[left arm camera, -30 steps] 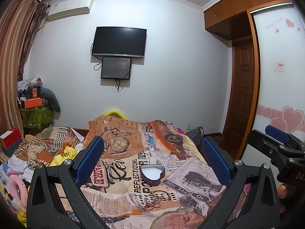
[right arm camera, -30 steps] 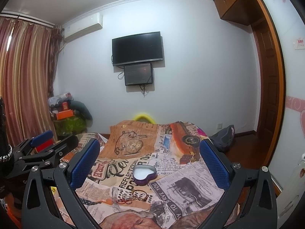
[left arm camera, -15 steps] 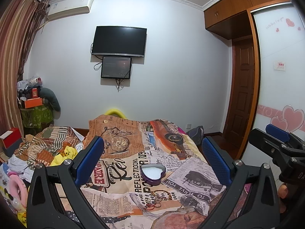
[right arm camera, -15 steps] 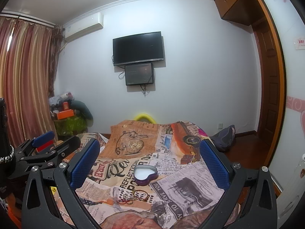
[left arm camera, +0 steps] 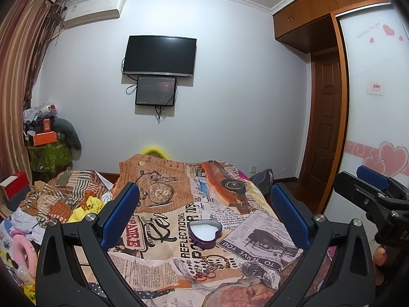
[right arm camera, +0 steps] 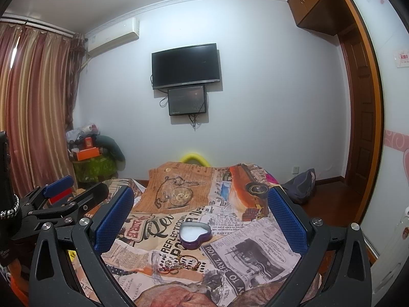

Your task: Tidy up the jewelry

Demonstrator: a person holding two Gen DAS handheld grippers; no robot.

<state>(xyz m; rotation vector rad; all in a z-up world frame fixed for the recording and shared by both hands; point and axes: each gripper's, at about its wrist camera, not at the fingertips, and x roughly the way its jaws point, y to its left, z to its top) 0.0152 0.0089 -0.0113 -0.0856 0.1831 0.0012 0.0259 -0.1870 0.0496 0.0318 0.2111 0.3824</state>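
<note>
We hold both tools above the near end of the bed [left arm camera: 158, 232], which is covered with a sheet printed like old newspapers. Our left tool [left arm camera: 204, 217] has its blue pads spread wide apart with nothing between them, and our right tool [right arm camera: 202, 217] is spread just as wide and is also empty. Beyond the fingers, a heart-shaped tin [left arm camera: 204, 233] sits open on the sheet, purple on the outside with a white lining. Nearer to us than the tin, and just apart from it, lies a small pile of jewelry [left arm camera: 212, 264]: a gold chain bracelet and a few rings, though the pieces are too small for us to count. In the left view our right tool shows at the right edge; in the right view our left tool shows at the left edge. A dark television [left arm camera: 159, 55] hangs on the far wall.
</note>
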